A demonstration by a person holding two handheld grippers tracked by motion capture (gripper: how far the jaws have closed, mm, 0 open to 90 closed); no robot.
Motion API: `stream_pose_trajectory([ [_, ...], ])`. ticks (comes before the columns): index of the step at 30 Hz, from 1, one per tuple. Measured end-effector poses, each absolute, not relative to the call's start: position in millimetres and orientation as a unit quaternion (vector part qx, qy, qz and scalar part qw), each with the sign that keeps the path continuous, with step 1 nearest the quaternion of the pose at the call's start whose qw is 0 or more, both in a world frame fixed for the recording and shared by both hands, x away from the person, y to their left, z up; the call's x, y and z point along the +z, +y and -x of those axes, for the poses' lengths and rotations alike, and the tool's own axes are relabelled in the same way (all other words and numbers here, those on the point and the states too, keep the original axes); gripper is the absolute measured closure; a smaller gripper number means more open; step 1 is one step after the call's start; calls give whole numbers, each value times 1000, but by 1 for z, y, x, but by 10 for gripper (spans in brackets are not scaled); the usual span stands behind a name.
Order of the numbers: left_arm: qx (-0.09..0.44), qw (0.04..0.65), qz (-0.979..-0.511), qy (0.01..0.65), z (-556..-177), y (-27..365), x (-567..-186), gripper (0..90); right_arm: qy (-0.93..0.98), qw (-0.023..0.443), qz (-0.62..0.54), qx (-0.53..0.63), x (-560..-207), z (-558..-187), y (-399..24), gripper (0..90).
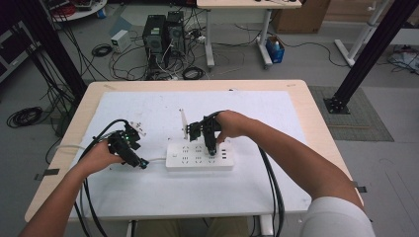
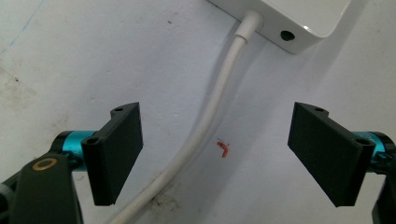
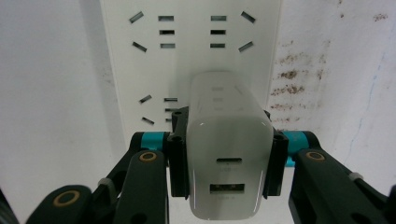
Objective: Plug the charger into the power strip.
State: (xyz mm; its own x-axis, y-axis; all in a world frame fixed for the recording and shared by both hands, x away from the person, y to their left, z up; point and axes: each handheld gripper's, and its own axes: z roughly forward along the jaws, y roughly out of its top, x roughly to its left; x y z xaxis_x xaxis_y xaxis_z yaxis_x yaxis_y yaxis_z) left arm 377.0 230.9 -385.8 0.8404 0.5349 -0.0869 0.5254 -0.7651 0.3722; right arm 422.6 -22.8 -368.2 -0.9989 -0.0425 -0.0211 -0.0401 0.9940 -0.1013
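**Charger Held Over the Power Strip**

The right gripper (image 3: 226, 158) was clamped on a white USB charger (image 3: 229, 154), its two black jaws pressed against the charger's left and right sides. In the right gripper view the charger's end face with two ports looked toward the camera, and its far end stood over the white power strip (image 3: 187, 60), covering part of one socket group; whether its prongs were seated in the slots could not be told. Socket slots lay free beyond it.

In the high view the power strip (image 1: 185, 158) lay near the middle of the white mat (image 1: 148, 192) on the wooden table (image 1: 316, 128), and the right gripper (image 1: 211, 150) pointed down onto its right half, with the person's right hand (image 1: 232, 123) above it.

The left gripper (image 1: 141, 163) sat just off the strip's left end, held low by the left hand (image 1: 99, 155). In the left gripper view its jaws stood apart, holding nothing, with the strip's white cord (image 2: 205, 130) running on the mat between them, touching neither pad. The corner of the strip, where the cord entered it, showed at the top of that view. A small orange mark (image 2: 224, 149) lay on the mat beside the cord.
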Motion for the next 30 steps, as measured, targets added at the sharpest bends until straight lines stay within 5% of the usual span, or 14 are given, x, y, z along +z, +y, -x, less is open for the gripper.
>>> stream_pose_trajectory([
  [5, 17, 203, -937, 284, -377, 231, -384, 182, 996, 63, 29, -62, -371, -405, -20, 628],
  [12, 25, 213, -931, 296, -373, 235, -381, 182, 999, -3, 11, -35, -370, -427, -25, 627],
  [16, 25, 209, -933, 291, -373, 234, -382, 182, 996, 59, 25, -61, -373, -406, -18, 628],
  [20, 29, 213, -932, 292, -370, 233, -381, 182, 996, 56, 25, -58, -374, -407, -19, 628],
  [24, 28, 212, -930, 298, -368, 237, -382, 182, 1000, 0, 0, -29, -375, -426, -24, 628],
  [30, 29, 223, -923, 314, -366, 238, -384, 182, 999, 38, 1, -17, -378, -414, -27, 627],
])
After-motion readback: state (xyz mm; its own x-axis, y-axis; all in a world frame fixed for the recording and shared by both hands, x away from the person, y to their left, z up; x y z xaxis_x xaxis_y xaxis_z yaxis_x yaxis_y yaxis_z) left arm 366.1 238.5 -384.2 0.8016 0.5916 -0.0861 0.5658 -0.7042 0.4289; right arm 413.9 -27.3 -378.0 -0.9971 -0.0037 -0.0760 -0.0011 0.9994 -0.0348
